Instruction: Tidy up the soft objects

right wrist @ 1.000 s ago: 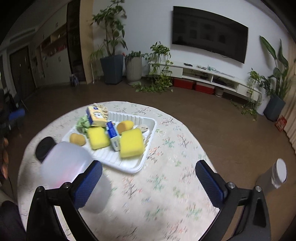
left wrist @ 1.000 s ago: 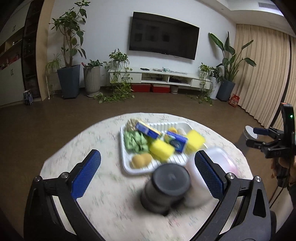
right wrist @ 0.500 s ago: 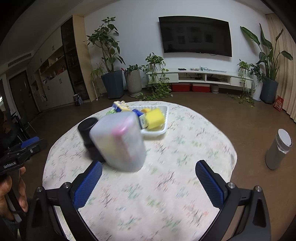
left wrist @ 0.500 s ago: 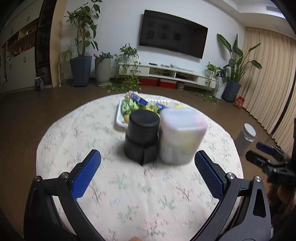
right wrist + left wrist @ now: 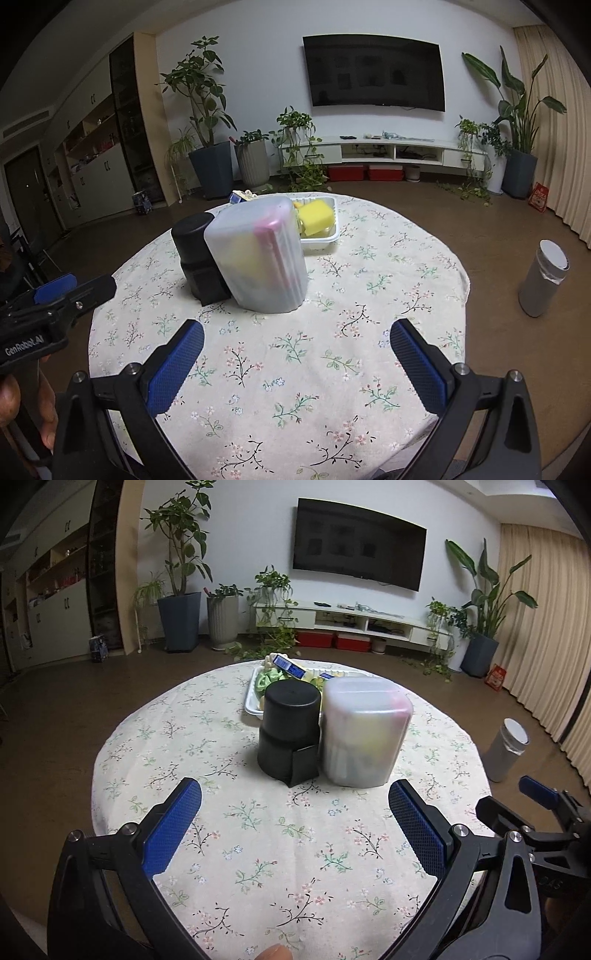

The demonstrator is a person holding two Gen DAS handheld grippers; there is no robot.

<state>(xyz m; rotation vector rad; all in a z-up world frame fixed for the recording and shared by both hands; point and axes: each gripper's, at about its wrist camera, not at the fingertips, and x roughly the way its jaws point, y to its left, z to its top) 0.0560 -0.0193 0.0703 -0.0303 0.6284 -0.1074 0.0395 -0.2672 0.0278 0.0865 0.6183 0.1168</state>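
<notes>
Soft objects, the yellow sponges point(image 5: 316, 214) and green pieces point(image 5: 267, 677), sit heaped in the white tray point(image 5: 325, 240) at the far edge of the counter point(image 5: 258, 830). Most of the tray is hidden behind the frosted container point(image 5: 364, 734) and the black canister point(image 5: 290, 731), which stand touching at the counter's middle.

Step in hand, as I read it: reach for the next soft item. The frosted container already shows yellow and pink shapes inside; what they are is unclear.

- Go round the two upright vessels, not over them. They look easy to tip.
- Approach the tray from its open right side, where the big sponge shows.
- Squeeze lightly; foam will likely deform and spring.

Your left hand-held gripper point(image 5: 291, 805) hovers over the near edge, jaws spread wide, empty. Your right hand-held gripper point(image 5: 295, 339) likewise, spread and empty. Tray well apart from both, beyond the vessels.
</notes>
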